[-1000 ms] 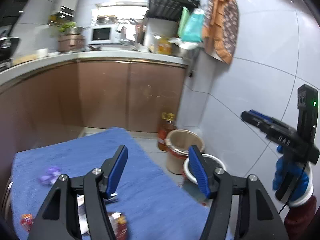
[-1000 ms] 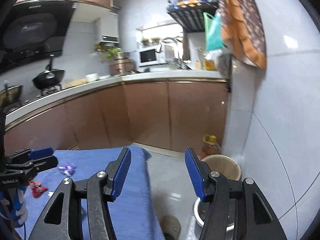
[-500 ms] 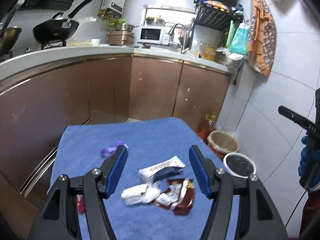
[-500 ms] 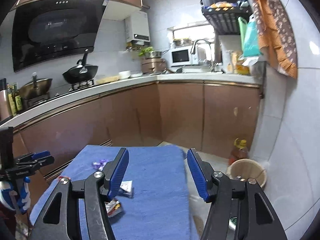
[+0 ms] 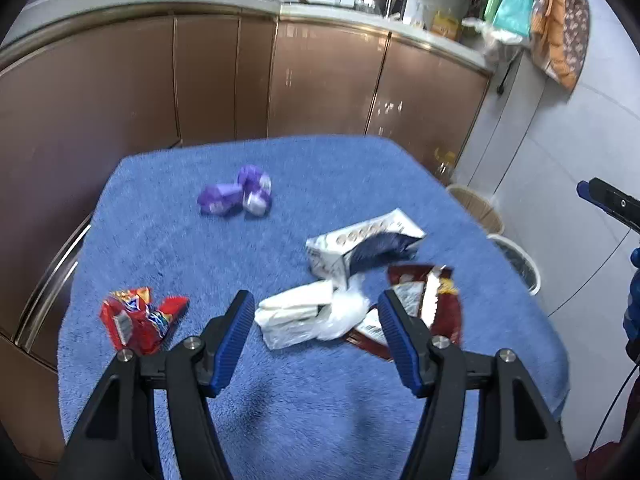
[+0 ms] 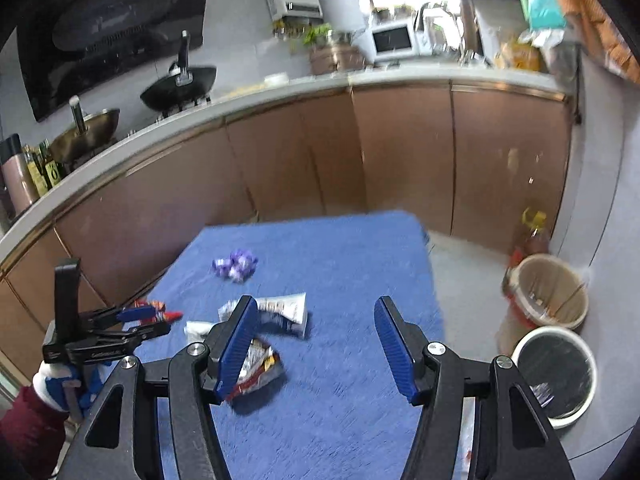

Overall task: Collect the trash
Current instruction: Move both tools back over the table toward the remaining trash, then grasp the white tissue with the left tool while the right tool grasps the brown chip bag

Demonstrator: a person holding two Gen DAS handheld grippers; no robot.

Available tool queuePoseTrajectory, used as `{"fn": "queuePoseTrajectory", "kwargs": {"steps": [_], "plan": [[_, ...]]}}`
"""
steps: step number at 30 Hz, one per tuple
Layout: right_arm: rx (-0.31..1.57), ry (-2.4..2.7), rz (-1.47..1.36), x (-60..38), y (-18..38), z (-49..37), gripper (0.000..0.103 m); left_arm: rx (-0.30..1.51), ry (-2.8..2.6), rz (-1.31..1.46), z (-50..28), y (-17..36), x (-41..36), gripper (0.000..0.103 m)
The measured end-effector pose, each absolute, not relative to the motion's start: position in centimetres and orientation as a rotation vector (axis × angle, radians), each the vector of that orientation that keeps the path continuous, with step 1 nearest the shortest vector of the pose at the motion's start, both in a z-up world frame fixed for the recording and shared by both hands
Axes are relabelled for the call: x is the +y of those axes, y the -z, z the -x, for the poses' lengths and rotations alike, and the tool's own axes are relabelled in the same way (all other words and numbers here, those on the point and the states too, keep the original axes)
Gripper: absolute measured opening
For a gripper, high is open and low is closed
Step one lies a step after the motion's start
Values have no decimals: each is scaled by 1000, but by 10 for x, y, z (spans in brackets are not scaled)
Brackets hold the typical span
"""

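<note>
Trash lies on a blue towel-covered table (image 5: 320, 400): a purple wrapper (image 5: 236, 196), a white and navy packet (image 5: 360, 246), a crumpled white wrapper (image 5: 304, 314), a dark red wrapper (image 5: 436, 300) and a red snack wrapper (image 5: 138, 318). My left gripper (image 5: 316, 336) is open and empty, just above the white wrapper. My right gripper (image 6: 314, 344) is open and empty above the table's near right part, with the dark red wrapper (image 6: 260, 364) by its left finger. The left gripper also shows in the right wrist view (image 6: 148, 322).
A tan bin (image 6: 548, 292) and a white-rimmed bin with a black liner (image 6: 556, 372) stand on the floor right of the table. An oil bottle (image 6: 530, 232) stands behind them. Brown cabinets (image 5: 320, 76) run behind the table.
Both views have tilted down and come closer to the table. The left gripper has moved in over the white wrapper. Both grippers stay open.
</note>
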State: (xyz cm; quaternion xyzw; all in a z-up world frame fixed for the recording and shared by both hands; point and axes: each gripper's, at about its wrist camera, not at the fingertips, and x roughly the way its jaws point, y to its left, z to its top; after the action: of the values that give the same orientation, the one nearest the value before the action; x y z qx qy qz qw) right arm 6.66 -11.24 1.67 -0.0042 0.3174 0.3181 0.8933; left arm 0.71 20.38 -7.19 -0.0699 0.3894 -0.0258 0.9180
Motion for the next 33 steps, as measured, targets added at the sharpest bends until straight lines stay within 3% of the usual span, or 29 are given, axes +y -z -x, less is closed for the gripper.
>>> {"fn": "queuePoseTrajectory", "kwargs": {"steps": [15, 16, 18, 26, 31, 33], "plan": [[933, -808, 33, -51, 76, -101, 58, 910, 101, 97, -54, 118, 215, 61], [948, -818, 35, -48, 81, -103, 58, 908, 104, 104, -55, 119, 215, 59], [973, -836, 39, -41, 88, -105, 58, 915, 121, 125, -61, 123, 218, 42], [1028, -866, 48, -23, 108, -112, 58, 936, 112, 161, -73, 138, 226, 16], [1063, -887, 30, -17, 118, -119, 58, 914, 97, 204, -68, 138, 233, 11], [1075, -895, 20, -15, 122, -121, 50, 896, 89, 229, -65, 135, 237, 10]]}}
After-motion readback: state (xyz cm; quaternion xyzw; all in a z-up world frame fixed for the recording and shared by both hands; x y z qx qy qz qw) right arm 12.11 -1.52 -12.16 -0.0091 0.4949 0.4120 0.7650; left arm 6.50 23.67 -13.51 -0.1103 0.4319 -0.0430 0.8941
